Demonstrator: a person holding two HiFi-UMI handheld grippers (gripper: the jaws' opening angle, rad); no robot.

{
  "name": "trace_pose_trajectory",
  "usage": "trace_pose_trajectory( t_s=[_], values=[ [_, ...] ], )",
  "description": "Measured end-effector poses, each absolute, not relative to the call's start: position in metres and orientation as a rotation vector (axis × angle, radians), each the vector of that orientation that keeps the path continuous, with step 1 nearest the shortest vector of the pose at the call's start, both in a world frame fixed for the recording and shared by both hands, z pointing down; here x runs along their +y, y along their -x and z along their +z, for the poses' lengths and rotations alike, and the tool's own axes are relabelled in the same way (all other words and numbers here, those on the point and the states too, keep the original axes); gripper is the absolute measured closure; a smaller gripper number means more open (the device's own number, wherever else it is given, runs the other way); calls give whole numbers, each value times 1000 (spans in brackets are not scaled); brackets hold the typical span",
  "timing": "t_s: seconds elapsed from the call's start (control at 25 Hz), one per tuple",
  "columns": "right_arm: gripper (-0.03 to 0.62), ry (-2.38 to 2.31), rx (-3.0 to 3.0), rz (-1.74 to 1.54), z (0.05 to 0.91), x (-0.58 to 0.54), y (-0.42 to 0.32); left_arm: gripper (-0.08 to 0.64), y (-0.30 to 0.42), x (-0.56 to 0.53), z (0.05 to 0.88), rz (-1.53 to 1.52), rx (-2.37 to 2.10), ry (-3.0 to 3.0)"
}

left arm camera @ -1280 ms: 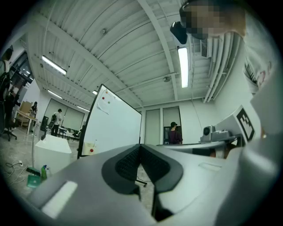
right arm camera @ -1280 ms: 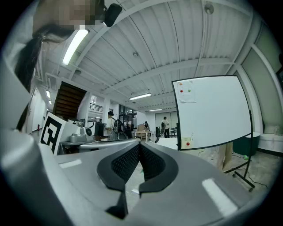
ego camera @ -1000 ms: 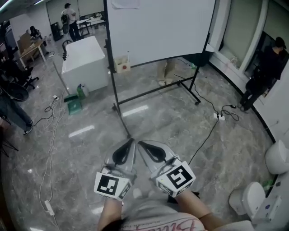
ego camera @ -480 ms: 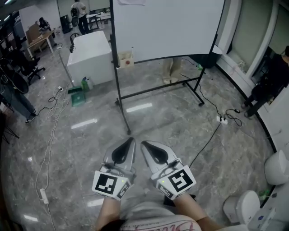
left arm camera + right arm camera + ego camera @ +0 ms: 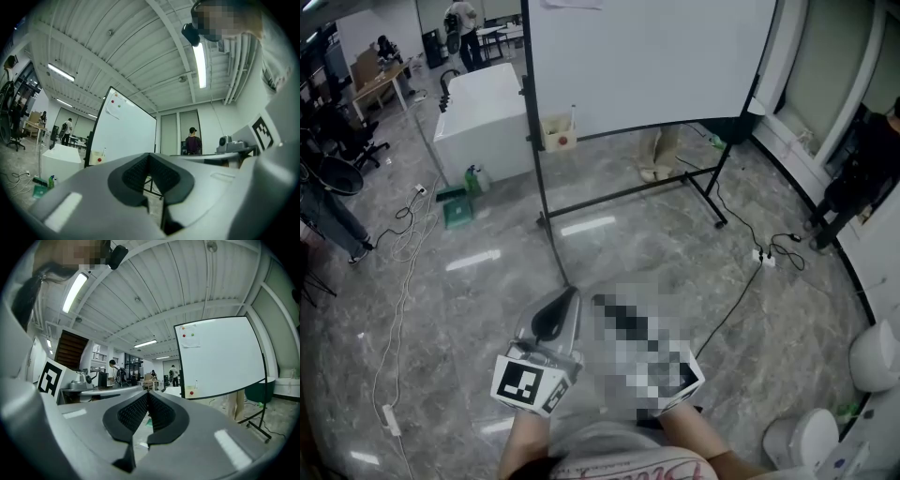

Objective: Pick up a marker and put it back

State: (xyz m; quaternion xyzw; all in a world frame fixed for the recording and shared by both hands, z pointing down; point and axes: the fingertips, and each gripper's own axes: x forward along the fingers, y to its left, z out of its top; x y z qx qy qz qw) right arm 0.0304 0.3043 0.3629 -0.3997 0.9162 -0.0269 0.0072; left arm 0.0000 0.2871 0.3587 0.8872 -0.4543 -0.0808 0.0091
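Note:
A white whiteboard (image 5: 647, 61) on a black wheeled stand rises ahead of me. A small beige holder box (image 5: 557, 132) hangs at its lower left, with a marker (image 5: 573, 114) standing upright in it. My left gripper (image 5: 573, 292) is held low in front of me, far from the board, shut and empty. A mosaic patch covers most of my right gripper beside it in the head view. In the right gripper view my right gripper (image 5: 148, 397) is shut with nothing between its pads. The left gripper (image 5: 150, 157) points toward the whiteboard (image 5: 126, 129) and box (image 5: 96, 158).
A white cabinet (image 5: 483, 117) stands left of the board, with a green bottle and dustpan (image 5: 459, 202) at its foot. Cables and a power strip (image 5: 766, 256) lie on the marble floor. A person in black (image 5: 862, 159) stands at the right; white bins (image 5: 874, 352) sit lower right.
The head view has shifted a little, so the whiteboard sits slightly further right and nearer. Both grippers stay side by side, shut and empty.

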Motion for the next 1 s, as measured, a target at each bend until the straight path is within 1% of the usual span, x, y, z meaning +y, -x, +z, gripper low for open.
trace_pose_trajectory(
  t_s=[0.2,0.52,0.76,1.0],
  values=[
    [591,1287,2853,-64,362,235,-24,560,8,221,357,-264,-1413,-2783],
    [591,1317,2843,-89,364,127,2,560,39,111,357,-284,-1398,-2758],
    [591,1358,2842,-108,366,72,12,560,49,56,359,-282,-1363,-2758],
    [591,1389,2843,-141,373,18,6,560,45,4,372,-264,-1349,-2725]
  ],
)
